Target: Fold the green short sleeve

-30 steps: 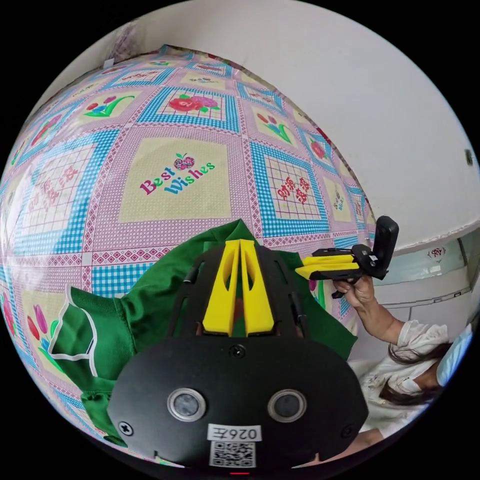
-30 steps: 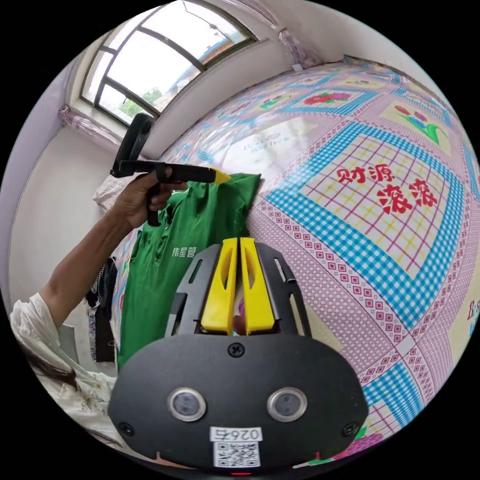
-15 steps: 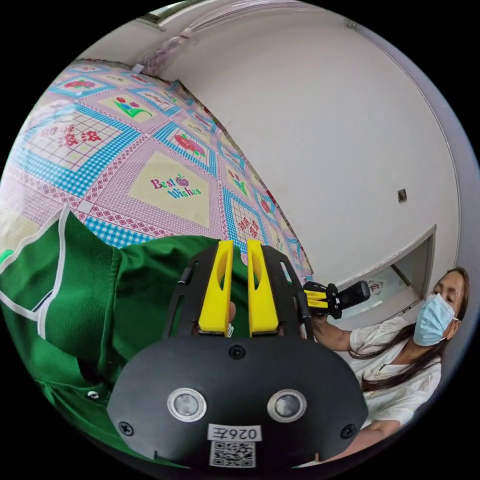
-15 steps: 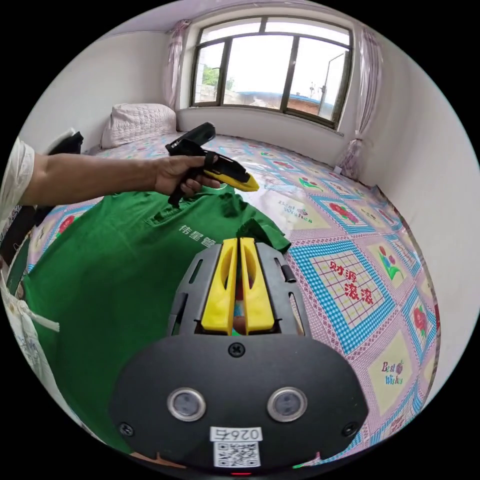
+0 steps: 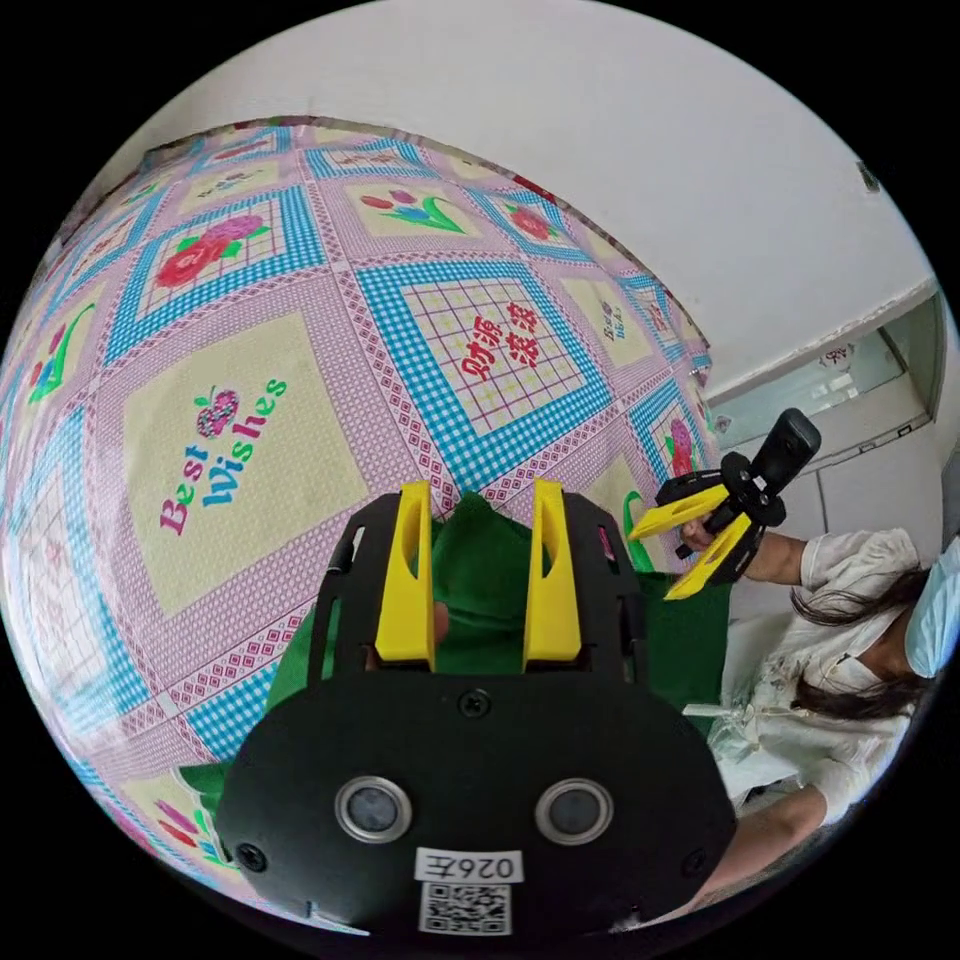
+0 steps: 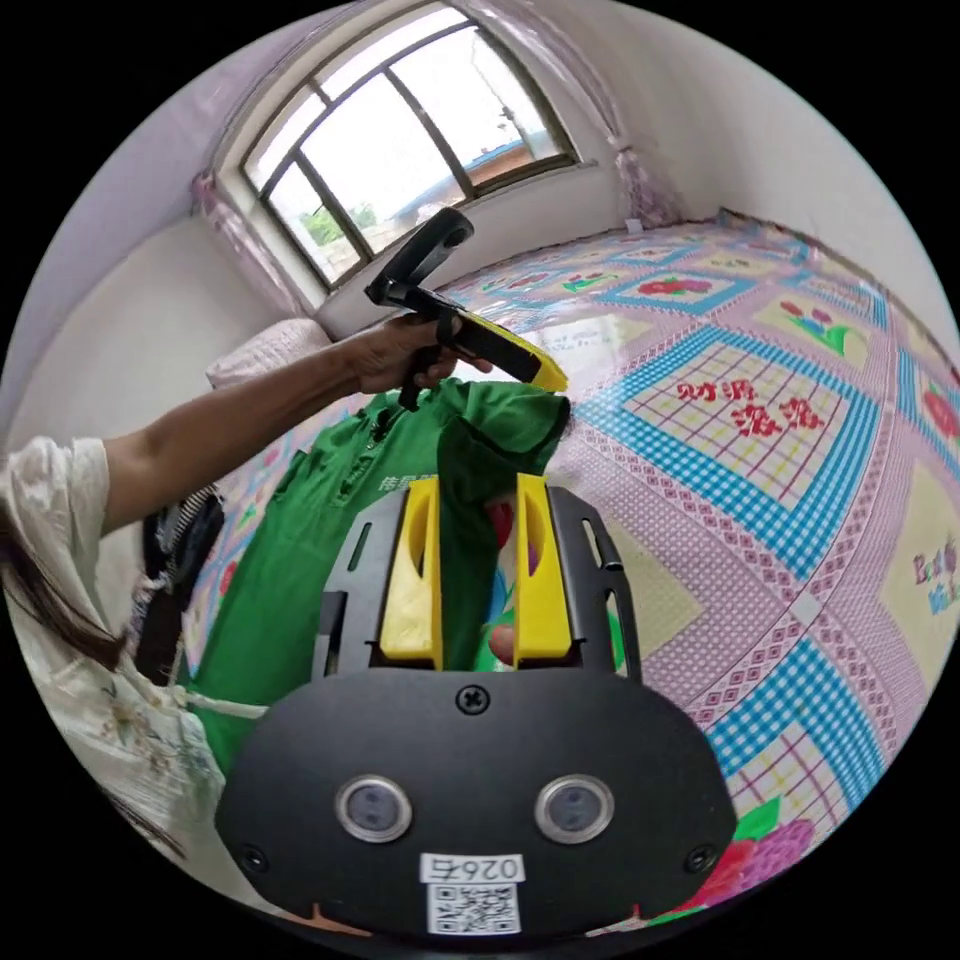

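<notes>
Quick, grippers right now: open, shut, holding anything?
Left gripper: open, fingers apart with the green shirt loose between them, not pinched.
Right gripper: open too; shirt fabric lies in the gap, not clamped.

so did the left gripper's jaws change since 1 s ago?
Yes. The left gripper has opened: its jaws, together before, now stand apart against their own black mount, with the green shirt loose between them on the patterned bed sheet.

Right gripper fingers apart over green shirt, patterned bedspread, window
</notes>
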Demonstrator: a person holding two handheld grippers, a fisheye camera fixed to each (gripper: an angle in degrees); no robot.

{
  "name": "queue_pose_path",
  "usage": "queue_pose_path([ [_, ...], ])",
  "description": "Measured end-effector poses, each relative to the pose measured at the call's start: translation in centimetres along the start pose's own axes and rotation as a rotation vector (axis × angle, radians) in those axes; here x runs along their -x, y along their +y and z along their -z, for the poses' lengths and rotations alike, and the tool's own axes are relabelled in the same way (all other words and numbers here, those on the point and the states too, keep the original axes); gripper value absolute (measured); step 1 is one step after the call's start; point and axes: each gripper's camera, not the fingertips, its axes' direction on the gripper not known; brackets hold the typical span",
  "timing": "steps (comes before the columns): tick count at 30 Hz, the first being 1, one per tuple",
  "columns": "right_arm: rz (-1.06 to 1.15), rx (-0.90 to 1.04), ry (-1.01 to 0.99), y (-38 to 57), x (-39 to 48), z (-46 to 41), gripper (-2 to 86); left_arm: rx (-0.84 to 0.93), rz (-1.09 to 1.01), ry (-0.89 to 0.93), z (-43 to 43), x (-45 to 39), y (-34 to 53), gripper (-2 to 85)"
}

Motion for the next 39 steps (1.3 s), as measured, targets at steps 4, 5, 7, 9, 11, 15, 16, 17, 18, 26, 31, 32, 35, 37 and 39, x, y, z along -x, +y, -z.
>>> queue_pose_path([
  [4, -0.083, 0.011, -0.096, -0.3, -1.4, -1.5, 9.9, 0.146, -0.060, -0.103, -1.4, -0.8, -0.9, 1.3],
  [5, -0.086, 0.020, -0.095, -0.5, -1.4, -1.9, 8.9, 0.140, -0.064, -0.110, -1.2, -0.8, -0.9, 0.5],
  [7, -0.075, 0.043, -0.059, -0.9, -1.5, -2.8, 2.8, 0.108, -0.058, -0.103, -0.3, -0.6, -0.8, -0.1],
  [9, -0.094, -0.009, -0.017, -0.9, -1.7, -2.2, 0.2, -0.030, -0.054, -0.057, 2.4, -0.1, 0.3, -0.5],
  [11, -0.107, -0.059, -0.003, -0.8, -2.0, -1.2, -0.5, -0.173, -0.044, 0.016, 5.0, 0.7, 1.9, -0.7],
  [15, -0.101, -0.130, -0.020, -0.1, -2.2, 0.1, -0.8, -0.501, -0.024, 0.188, 9.9, 2.9, 7.6, -0.9],
  [16, -0.082, -0.140, -0.014, 0.1, -1.8, 0.2, -0.9, -0.532, -0.020, 0.205, 10.2, 3.2, 8.5, -0.9],
  [17, -0.068, -0.146, -0.010, 0.2, -1.5, 0.2, -0.9, -0.577, -0.010, 0.238, 10.6, 3.7, 10.3, -0.9],
  [18, -0.030, -0.158, 0.004, 0.3, -0.7, 0.3, -0.9, -0.603, -0.001, 0.267, 10.7, 4.3, 12.0, -0.9],
  [26, 0.552, 0.021, 0.332, 1.4, 11.1, -4.2, -0.8, -0.584, 0.149, 0.311, 9.2, 7.6, 20.9, -0.8],
  [31, 0.884, 0.242, 0.463, 4.4, 16.1, -10.0, 0.9, -0.545, 0.180, 0.336, 8.8, 8.1, 24.1, -0.7],
  [32, 0.899, 0.258, 0.469, 4.6, 16.3, -10.4, 1.7, -0.529, 0.186, 0.335, 8.7, 8.2, 24.8, -0.7],
  [35, 0.900, 0.324, 0.449, 5.0, 16.1, -11.3, 5.2, -0.549, 0.205, 0.368, 8.9, 8.8, 26.6, -0.6],
  [37, 0.839, 0.332, 0.401, 4.5, 15.3, -10.9, 5.3, -0.595, 0.217, 0.421, 9.2, 9.5, 27.8, -0.7],
  [39, 0.777, 0.317, 0.359, 3.9, 14.5, -10.2, 4.7, -0.664, 0.243, 0.474, 9.5, 10.1, 29.1, -0.8],
])
